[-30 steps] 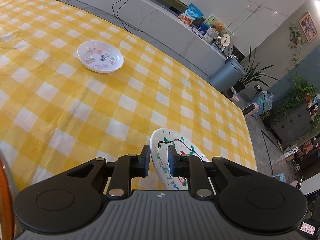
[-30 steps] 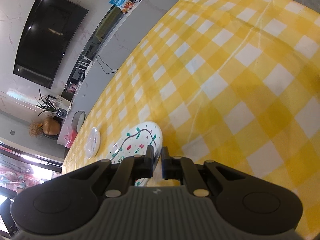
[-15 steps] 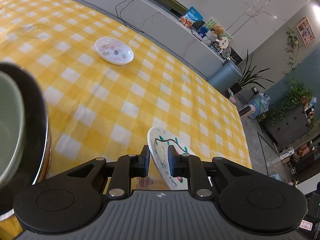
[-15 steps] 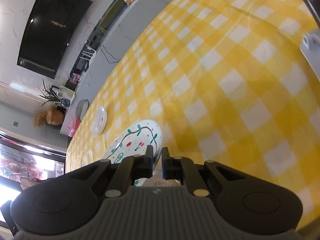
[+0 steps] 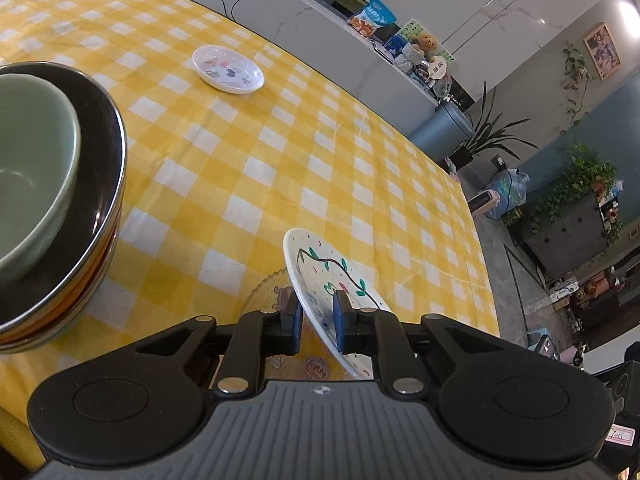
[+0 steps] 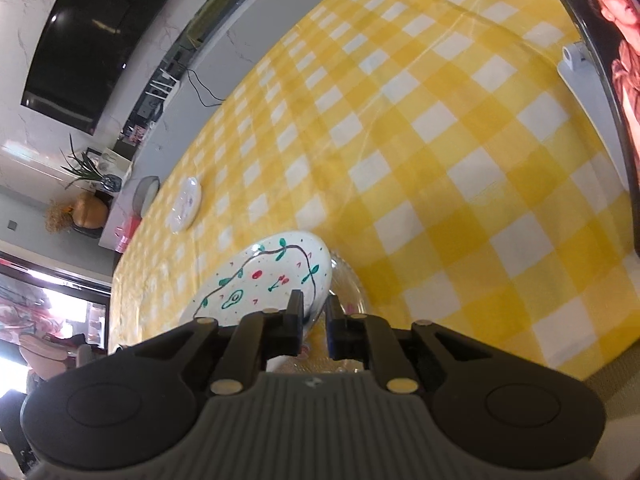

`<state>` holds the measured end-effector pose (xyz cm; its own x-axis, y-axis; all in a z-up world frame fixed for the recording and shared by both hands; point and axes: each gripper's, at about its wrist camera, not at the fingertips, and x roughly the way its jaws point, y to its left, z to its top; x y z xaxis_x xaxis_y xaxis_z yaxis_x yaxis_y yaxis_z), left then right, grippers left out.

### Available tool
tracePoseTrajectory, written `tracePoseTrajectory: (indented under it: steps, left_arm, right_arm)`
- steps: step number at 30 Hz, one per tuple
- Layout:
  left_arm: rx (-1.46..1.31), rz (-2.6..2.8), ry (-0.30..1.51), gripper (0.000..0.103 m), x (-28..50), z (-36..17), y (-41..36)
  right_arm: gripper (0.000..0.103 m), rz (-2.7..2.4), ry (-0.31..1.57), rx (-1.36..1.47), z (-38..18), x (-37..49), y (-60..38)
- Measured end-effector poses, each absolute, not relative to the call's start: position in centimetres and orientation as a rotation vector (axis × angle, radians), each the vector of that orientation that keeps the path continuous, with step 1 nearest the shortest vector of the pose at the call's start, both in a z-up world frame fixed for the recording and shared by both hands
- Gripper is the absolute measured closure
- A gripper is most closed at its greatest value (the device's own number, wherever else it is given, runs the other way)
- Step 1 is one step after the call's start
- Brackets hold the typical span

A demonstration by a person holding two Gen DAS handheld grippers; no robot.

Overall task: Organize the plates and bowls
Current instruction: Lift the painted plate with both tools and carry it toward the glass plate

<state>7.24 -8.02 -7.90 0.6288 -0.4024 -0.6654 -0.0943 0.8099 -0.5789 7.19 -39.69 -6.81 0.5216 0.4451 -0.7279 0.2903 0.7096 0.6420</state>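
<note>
A white plate painted with a green vine (image 5: 320, 272) (image 6: 264, 280) hangs tilted over the yellow checked tablecloth (image 5: 256, 160), with a clear glass dish (image 5: 264, 292) (image 6: 348, 284) right under it. My left gripper (image 5: 318, 322) has the plate's rim between its jaws, and they are closing on it. From the opposite side my right gripper (image 6: 314, 316) holds the rim too, its jaws opening slightly. A green bowl (image 5: 32, 172) sits in a black metal-rimmed bowl (image 5: 108, 152) on a stack at the left. A small white sticker plate (image 5: 228, 69) (image 6: 185, 204) lies farther off.
A dark glossy rim (image 6: 616, 128) with a reflection fills the right edge of the right wrist view, a white object (image 6: 576, 60) beside it. The table edge (image 5: 480, 240) drops off to the floor at the right. A grey counter (image 5: 320, 28) runs behind the table.
Both grippers carried the vine plate across the table. The stacked bowls came into the left wrist view from the left, and the dark rim entered the right wrist view at the right.
</note>
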Motion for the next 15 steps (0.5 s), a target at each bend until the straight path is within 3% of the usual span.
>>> tracePoseTrajectory:
  steps: [15]
  left_arm:
    - [-0.654,-0.220,0.925,0.090,5.6,-9.3,-7.1]
  right_arm:
    - [0.096,0.021,1.121,0.602,-6.6,6.0,-36.9]
